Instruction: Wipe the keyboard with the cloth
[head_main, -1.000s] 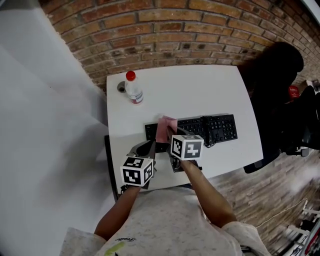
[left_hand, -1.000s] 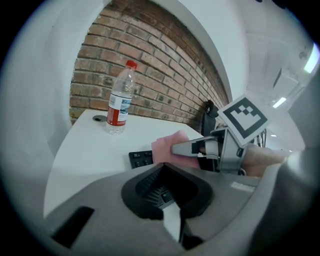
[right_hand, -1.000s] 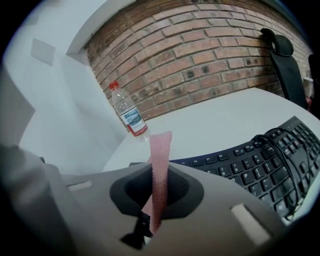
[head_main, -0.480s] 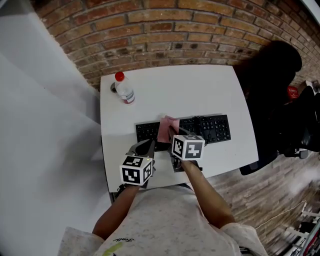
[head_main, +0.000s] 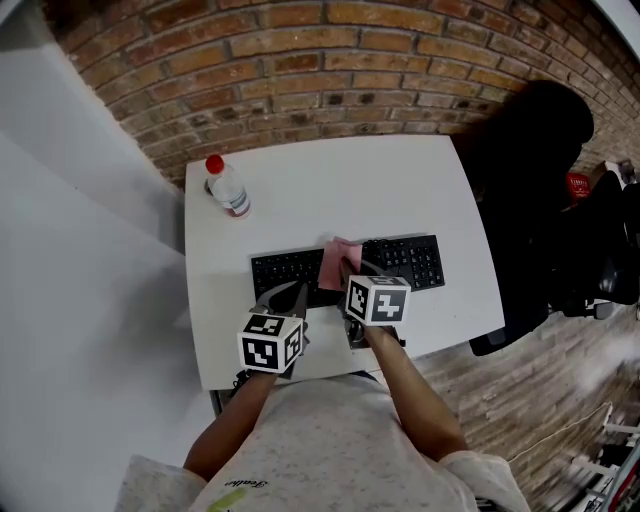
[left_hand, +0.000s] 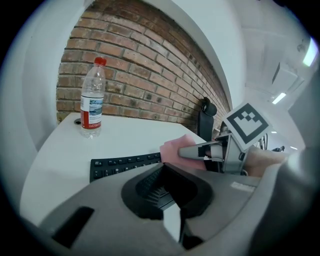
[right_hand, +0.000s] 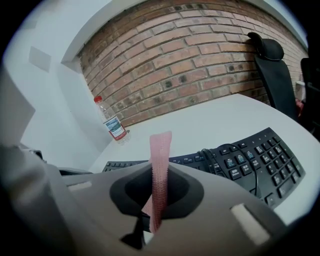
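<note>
**Right gripper holds the cloth above the keyboard, left gripper waits closed**

Both forearms reach forward from the body over the near edge of the white table (head_main: 340, 190). The right gripper (head_main: 350, 270) points toward the far edge, and its jaws are clamped on the small pink cloth (head_main: 332, 262), which stands up over the middle of the long black keyboard (head_main: 405, 262). The left gripper (head_main: 296, 292) is just beside it on the left, near the front edge of the keyboard, with its jaws pressed together and nothing between them.

The keyboard lies parallel to the near edge. A clear plastic bottle with a red cap (head_main: 227, 187) stands at the far left corner.

In the head view the cloth and the right gripper cover the middle keys, and the arms hide a part of the near edge. In the right gripper view the cloth (right_hand: 160, 170) shows only edge-on, so I cannot tell whether it touches the keys.
</note>
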